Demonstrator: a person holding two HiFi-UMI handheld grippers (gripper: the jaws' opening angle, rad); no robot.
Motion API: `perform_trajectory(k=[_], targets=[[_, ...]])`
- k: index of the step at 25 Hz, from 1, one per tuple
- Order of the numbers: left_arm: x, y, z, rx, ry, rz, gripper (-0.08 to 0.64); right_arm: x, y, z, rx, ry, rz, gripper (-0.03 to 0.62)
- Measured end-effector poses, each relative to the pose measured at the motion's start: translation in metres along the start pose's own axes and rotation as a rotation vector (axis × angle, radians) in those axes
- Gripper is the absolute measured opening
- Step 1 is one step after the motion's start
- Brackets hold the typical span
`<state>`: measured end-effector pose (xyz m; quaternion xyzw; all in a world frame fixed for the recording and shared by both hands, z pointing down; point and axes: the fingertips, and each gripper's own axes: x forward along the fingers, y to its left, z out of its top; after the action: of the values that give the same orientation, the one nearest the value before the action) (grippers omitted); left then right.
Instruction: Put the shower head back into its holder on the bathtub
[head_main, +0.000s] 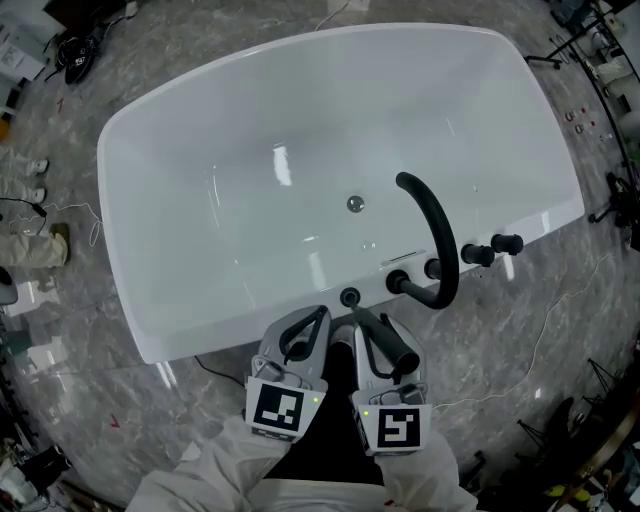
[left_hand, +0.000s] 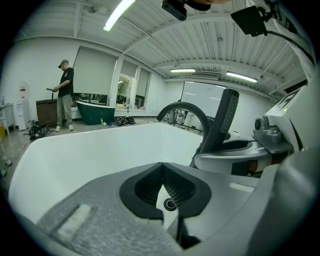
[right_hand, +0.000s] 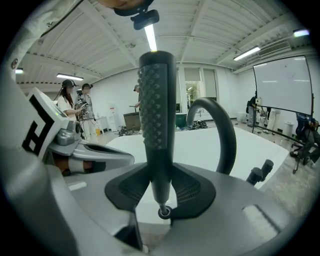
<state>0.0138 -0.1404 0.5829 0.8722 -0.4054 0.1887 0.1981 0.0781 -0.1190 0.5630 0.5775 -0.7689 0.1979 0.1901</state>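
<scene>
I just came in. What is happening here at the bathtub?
A person works with two hand-held claws at the near rim of a white bathtub. The right claw grips the black shower head, whose lower tip is close to the round holder, apparently not yet in it. The left claw is shut and empty beside it.

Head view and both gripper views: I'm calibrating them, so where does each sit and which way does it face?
Head view: on the person's head, facing steeply down at the bathtub; left claw, right claw and sleeves show below.
Left gripper view: on the left claw, facing across the bathtub; its shut jaws show.
Right gripper view: on the right claw, facing likewise; its jaws clamp the shower head.
Shared by both gripper views: spout, holder.
</scene>
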Motion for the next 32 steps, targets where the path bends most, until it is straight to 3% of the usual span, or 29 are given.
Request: perform_trajectory(k=[7,18,32], targets=[[0.006,0.003,-0.016,-0.010,0.024,0.003,0.002,0.013,0.001,-0.013,0.025,0.014,0.001,0.138],[0.014,0.013,-0.039,-0.030,0.049,0.004,0.002,0.033,-0.012,-0.038,-0.013,0.043,-0.016,0.138],[0.020,0.025,-0.046,-0.028,0.051,0.005,0.002,0.045,-0.007,-0.058,-0.039,0.071,-0.010,0.138]])
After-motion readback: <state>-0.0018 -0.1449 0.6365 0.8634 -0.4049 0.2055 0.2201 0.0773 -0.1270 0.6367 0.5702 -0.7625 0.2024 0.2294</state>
